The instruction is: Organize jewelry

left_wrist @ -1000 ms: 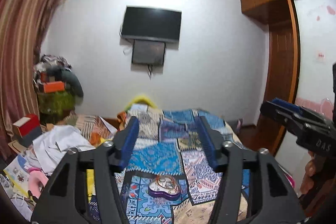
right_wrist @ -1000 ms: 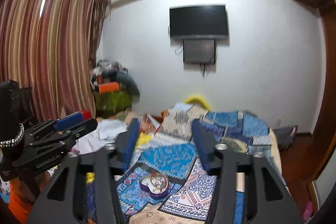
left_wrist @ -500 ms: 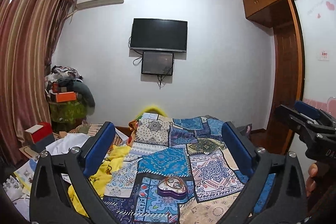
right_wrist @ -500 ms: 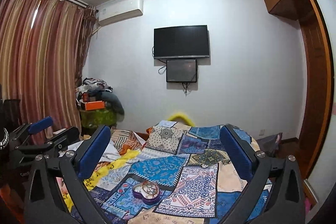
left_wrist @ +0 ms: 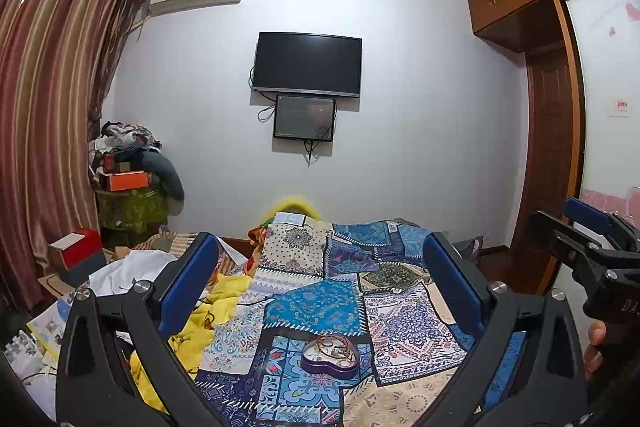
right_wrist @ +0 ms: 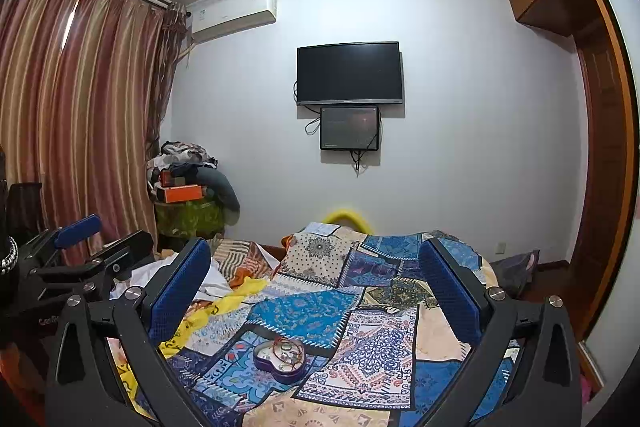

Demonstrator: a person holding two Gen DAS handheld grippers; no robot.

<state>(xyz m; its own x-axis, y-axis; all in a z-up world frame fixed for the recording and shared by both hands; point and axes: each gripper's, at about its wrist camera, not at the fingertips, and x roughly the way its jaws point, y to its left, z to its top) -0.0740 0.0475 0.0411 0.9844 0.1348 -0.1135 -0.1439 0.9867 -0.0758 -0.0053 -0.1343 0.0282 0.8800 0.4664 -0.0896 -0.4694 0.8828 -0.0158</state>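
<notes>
A purple heart-shaped tin (left_wrist: 331,357) (right_wrist: 282,357) with a tangle of jewelry inside lies open on the patchwork bedspread (left_wrist: 316,307) (right_wrist: 304,311). Both grippers hover above the near end of the bed, pointing roughly level toward the far wall. My left gripper (left_wrist: 320,267) is open wide, its blue pads empty, and the tin lies below and ahead of it. My right gripper (right_wrist: 316,267) is open just as wide, holding nothing. Each gripper shows at the edge of the other's view: the right gripper (left_wrist: 588,239) and the left gripper (right_wrist: 84,247).
Loose white and yellow clothes (left_wrist: 208,303), papers and a red box (left_wrist: 78,253) crowd the bed's left side. A heap of bags and boxes (right_wrist: 188,183) stands in the far left corner by the curtain. A TV (left_wrist: 307,65) hangs on the far wall; a wooden wardrobe (right_wrist: 604,147) is at right.
Both grippers' jaws have spread from partly open to fully wide. The views have tilted up a little, showing more ceiling; the tin has not moved.
</notes>
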